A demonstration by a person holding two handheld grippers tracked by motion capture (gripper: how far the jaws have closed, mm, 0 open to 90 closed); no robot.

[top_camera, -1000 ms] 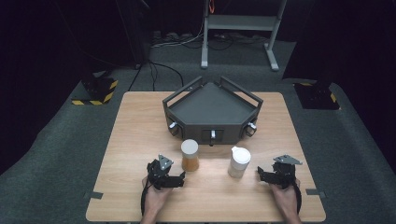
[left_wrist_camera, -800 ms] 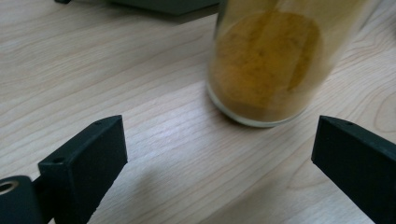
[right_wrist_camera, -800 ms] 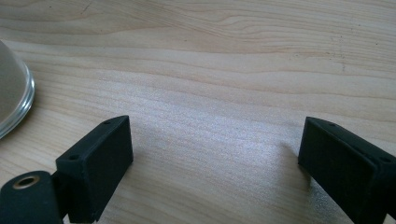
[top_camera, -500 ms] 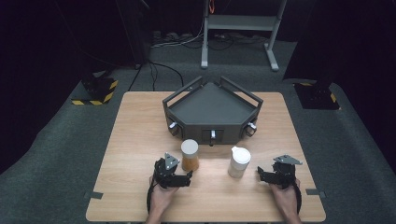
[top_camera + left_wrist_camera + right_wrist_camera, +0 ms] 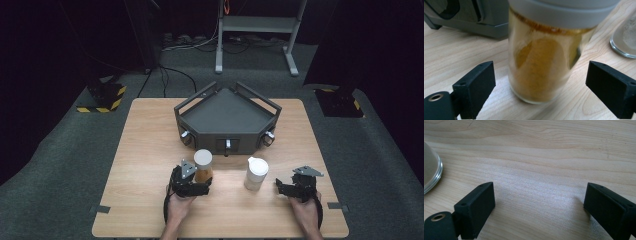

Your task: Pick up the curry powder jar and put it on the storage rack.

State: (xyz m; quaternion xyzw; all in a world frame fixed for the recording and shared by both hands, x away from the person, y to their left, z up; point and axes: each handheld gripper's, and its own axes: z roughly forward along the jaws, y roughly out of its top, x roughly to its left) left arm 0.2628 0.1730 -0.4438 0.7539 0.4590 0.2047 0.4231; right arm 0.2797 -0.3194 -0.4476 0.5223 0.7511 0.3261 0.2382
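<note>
Left hand-held gripper (image 5: 540, 82) closing, amber jar (image 5: 544, 65) between jaws (untouched)

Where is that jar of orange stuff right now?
In the high view the orange jar stands near the table's front, left of the white jar, between the left tongs.

Your left gripper (image 5: 196, 184) sits low at the table's near edge, held from behind by your left hand (image 5: 179, 206), pointing away from you. Its jaws have just been closing but still stand apart, pads pressing on nothing. Your right gripper (image 5: 286, 187) points left, jaws wide with nothing between them, right hand (image 5: 306, 209) behind it.
</note>
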